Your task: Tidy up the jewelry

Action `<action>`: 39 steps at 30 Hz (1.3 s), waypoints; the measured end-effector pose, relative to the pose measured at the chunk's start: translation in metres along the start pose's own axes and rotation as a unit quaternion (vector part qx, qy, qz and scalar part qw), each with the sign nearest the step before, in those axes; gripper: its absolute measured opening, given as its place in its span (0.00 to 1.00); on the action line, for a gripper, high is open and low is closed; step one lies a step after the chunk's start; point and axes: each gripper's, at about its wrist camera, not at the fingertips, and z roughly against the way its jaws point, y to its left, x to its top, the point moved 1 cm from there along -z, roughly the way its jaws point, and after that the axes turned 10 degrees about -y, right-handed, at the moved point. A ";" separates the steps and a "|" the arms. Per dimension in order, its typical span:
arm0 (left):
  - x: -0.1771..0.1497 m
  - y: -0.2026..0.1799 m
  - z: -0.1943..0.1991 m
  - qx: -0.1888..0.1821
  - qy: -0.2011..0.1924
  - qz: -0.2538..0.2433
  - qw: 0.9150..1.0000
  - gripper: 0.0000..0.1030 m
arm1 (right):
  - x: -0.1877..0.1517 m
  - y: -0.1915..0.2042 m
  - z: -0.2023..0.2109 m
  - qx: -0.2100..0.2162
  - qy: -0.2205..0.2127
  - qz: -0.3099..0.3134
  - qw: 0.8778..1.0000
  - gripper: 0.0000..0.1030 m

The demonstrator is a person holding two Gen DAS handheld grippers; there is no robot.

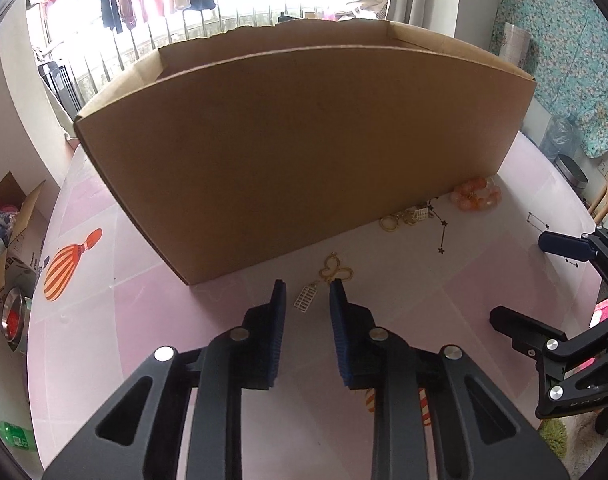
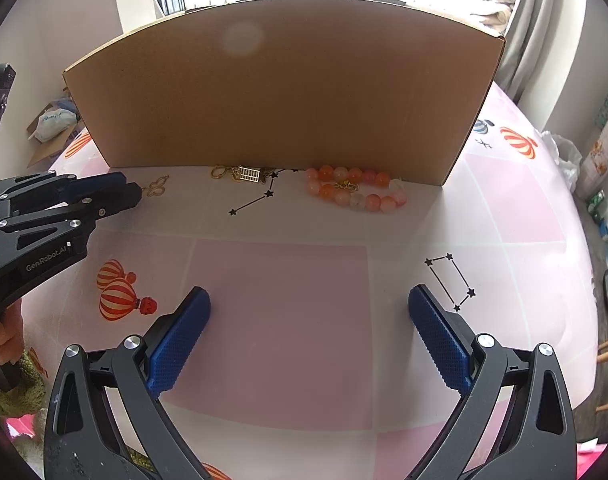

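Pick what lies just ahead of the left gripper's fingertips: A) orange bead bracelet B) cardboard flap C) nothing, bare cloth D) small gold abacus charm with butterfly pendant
D: the abacus charm and butterfly pendant lie just ahead of the open left gripper; the bead bracelet sits farther right by the cardboard box.

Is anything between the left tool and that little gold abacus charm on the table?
Nothing visible. The left tool is open with the abacus charm lying in the gap at its fingertips; the butterfly pendant lies just beyond, not in the way.

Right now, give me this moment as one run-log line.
left gripper: open, straddling gold butterfly charm | right gripper: open, empty | bead bracelet: by cardboard box | nothing lifted
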 end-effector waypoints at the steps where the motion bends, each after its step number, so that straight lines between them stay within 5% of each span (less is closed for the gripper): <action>1: -0.003 -0.003 0.005 0.001 -0.003 -0.001 1.000 0.17 | 0.000 -0.001 -0.001 0.000 0.000 0.000 1.000 0.92; 9: -0.003 -0.004 0.002 -0.003 -0.005 -0.005 1.000 0.17 | -0.001 -0.001 -0.001 -0.001 0.000 -0.001 1.000 0.92; 19: -0.008 -0.004 0.006 -0.010 -0.013 0.003 1.000 0.04 | -0.001 -0.001 0.000 0.002 0.000 -0.001 1.000 0.92; 24: -0.009 -0.001 0.005 -0.009 -0.013 0.014 1.000 0.04 | 0.002 -0.014 0.003 0.034 0.008 -0.012 0.999 0.92; 30: -0.012 0.005 0.006 -0.007 -0.023 0.040 0.999 0.04 | 0.017 -0.032 0.016 0.077 -0.031 -0.048 0.995 0.91; 39: -0.016 0.014 0.009 -0.010 -0.033 0.064 0.997 0.04 | 0.040 -0.013 -0.002 0.139 -0.031 -0.018 0.990 0.52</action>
